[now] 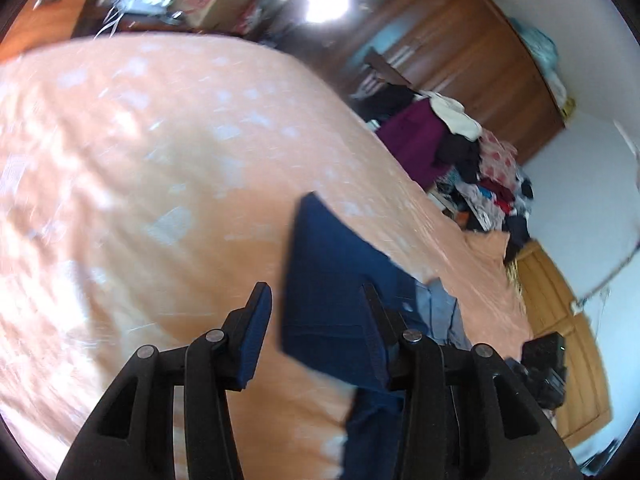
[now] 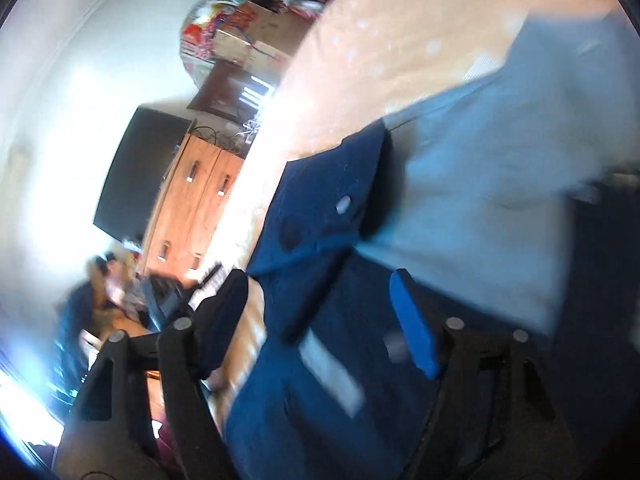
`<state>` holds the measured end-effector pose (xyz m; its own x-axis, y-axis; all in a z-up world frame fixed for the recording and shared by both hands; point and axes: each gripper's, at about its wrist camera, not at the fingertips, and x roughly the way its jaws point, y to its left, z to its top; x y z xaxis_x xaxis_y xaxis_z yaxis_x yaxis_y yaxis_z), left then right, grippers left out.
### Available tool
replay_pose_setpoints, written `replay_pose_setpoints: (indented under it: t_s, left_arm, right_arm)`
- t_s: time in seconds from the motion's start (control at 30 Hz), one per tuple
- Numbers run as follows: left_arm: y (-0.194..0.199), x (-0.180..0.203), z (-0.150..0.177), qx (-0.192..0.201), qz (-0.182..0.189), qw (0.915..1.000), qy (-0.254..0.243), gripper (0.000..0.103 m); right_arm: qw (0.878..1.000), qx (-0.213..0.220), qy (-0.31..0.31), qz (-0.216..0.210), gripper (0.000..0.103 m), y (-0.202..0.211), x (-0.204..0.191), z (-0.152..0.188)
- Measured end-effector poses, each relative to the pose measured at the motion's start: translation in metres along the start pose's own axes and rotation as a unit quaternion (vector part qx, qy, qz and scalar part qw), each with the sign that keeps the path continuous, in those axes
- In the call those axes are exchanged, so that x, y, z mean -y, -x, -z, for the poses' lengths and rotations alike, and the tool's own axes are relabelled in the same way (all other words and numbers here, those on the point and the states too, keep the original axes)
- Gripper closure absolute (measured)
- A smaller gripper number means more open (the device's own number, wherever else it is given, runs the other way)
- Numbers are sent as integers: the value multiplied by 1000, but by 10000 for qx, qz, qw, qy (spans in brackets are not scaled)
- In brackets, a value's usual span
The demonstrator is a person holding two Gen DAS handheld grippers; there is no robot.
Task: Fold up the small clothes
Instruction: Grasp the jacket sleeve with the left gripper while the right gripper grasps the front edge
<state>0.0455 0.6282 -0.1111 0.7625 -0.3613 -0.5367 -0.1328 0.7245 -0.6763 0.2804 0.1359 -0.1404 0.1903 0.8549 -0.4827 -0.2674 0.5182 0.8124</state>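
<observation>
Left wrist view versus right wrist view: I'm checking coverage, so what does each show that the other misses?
Only the left wrist view shows the clothes pile and wardrobe beyond the bed. Only the right wrist view shows the garment's snap button, its label, a dark screen and a cabinet. Both show the navy garment on the orange bedspread, with both grippers open.

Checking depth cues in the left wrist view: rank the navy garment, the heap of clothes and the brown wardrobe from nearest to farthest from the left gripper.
From the left gripper:
1. Navy garment, between the fingers on the bed.
2. Heap of clothes, beyond the bed's right edge.
3. Brown wardrobe, against the far wall.
</observation>
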Motion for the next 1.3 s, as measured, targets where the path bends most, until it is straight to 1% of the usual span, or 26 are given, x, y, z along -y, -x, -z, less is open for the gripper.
replay_pose_setpoints:
  t_s: [0.07, 0.1, 0.17, 0.2, 0.27, 0.3, 0.33, 0.37, 0.4, 0.43, 0.47, 0.57, 0.63, 0.73, 0.8, 0.9, 1.03, 1.13, 1.23, 1.3]
  left_arm:
    - [-7, -21, 4, -115, 97, 9995, 260, 58]
    - [-11, -28, 2, -135, 123, 9993, 326, 58]
    - [-16, -29, 5, -100, 226, 9992, 306, 58]
    - [-15, -31, 5, -107, 248, 9993, 271, 56]
    - [-17, -31, 5, -92, 283, 9994, 171, 53]
    - [-20, -31, 5, -89, 303, 9994, 155, 52]
    - [-20, -36, 3, -87, 326, 9993, 168, 52]
    - [-23, -35, 1, -83, 346, 9992, 194, 52]
    - [-25, -34, 0, -75, 361, 9991, 210, 52]
    - [-23, -36, -2, -69, 364, 9991, 213, 52]
    - [-21, -42, -2, -68, 365, 9991, 206, 52]
    - [-19, -45, -2, -67, 382, 9990, 223, 52]
    - [-18, -45, -1, -65, 377, 9990, 218, 52]
    - [-16, -47, 0, -68, 348, 9992, 184, 51]
    - [-17, -44, -1, -71, 329, 9993, 162, 50]
    - [-18, -43, -2, -88, 265, 9995, 139, 50]
    - [-19, -39, -2, -105, 183, 9997, 104, 50]
    - [-20, -36, -2, -121, 115, 9998, 80, 50]
    - [-22, -36, -3, -134, 69, 9999, 55, 50]
    - [-22, -34, -3, -149, 34, 9999, 49, 50]
  right_arm:
    - [9997, -38, -200, 100, 30, -26, 8, -19]
    - [9994, -80, -266, 228, 30, -38, 12, -27]
    - [9986, -184, -350, 352, 30, -54, 17, -34]
    - [9985, -192, -339, 390, 31, -59, 16, -37]
    - [9988, -223, -291, 324, 31, -63, 11, -38]
    - [9989, -249, -244, 322, 33, -65, 9, -38]
    - [9988, -269, -153, 375, 43, -68, 5, -37]
    - [9983, -330, -22, 484, 72, -72, 0, -36]
    - [9974, -387, 44, 607, 88, -73, 2, -33]
    - [9967, -384, 109, 707, 94, -71, 2, -32]
    - [9969, -288, 176, 707, 102, -64, -1, -31]
    - [9978, 196, 392, 507, 102, -18, -16, -26]
    - [9959, 553, 482, 521, 102, 22, -23, -23]
    - [9904, 1139, 418, 669, 102, 97, -16, -12]
    - [9868, 1381, 295, 795, 102, 130, -9, -5]
    - [9809, 1663, 104, 1000, 102, 176, 9, 16]
    - [9733, 1910, -243, 1246, 102, 214, 42, 34]
    - [9712, 1926, -456, 1329, 102, 222, 64, 41]
    - [9686, 1863, -543, 1557, 102, 223, 85, 45]
    - [9675, 1854, -662, 1584, 102, 227, 94, 47]
